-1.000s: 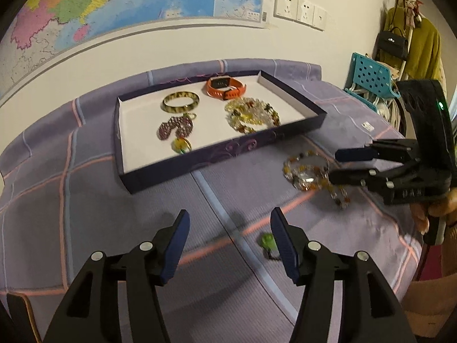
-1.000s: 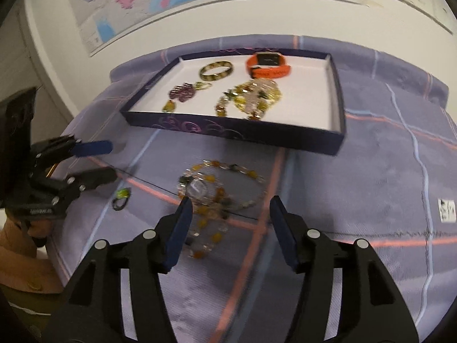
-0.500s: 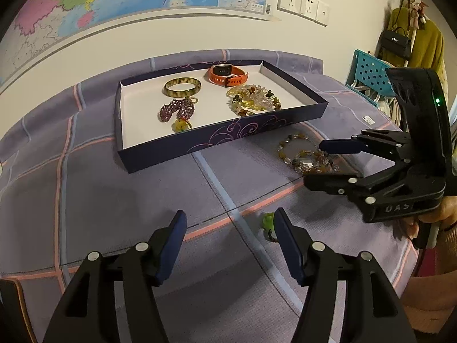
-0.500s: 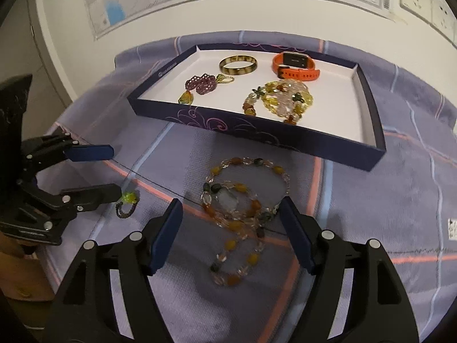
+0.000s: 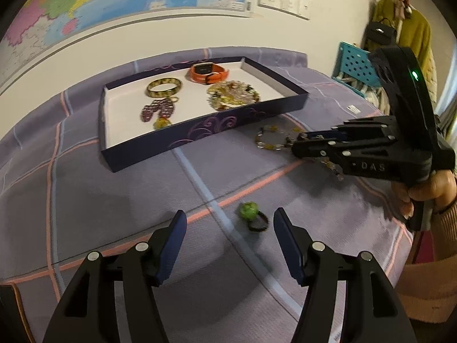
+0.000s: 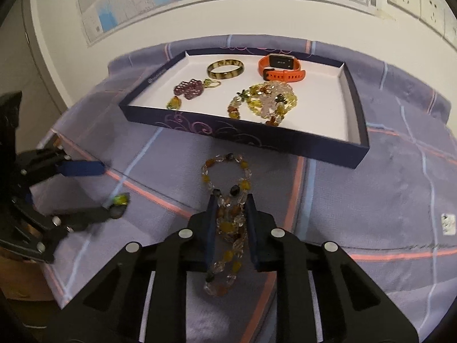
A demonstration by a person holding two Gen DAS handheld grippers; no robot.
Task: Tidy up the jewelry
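Necklace (image 6: 228, 214) lengthwise toward tray (image 6: 360, 154) (claw-pinched)

Right gripper (image 6: 230, 200) fingers pinch the amber-and-clear beaded necklace (image 6: 228, 214) lying on the purple plaid cloth (image 6: 371, 205), near the navy tray (image 6: 242, 137) (bangle, orange watch, beads inside); left gripper (image 6: 97, 191) brackets a green ring (image 6: 120, 200).

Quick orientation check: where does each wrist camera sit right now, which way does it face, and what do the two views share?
Left wrist: behind the open left gripper, facing the green ring and tray; right gripper and hand show.
Right wrist: behind the right gripper, shut on the beaded necklace; left gripper shows.
Shared: tray, ring, necklace.
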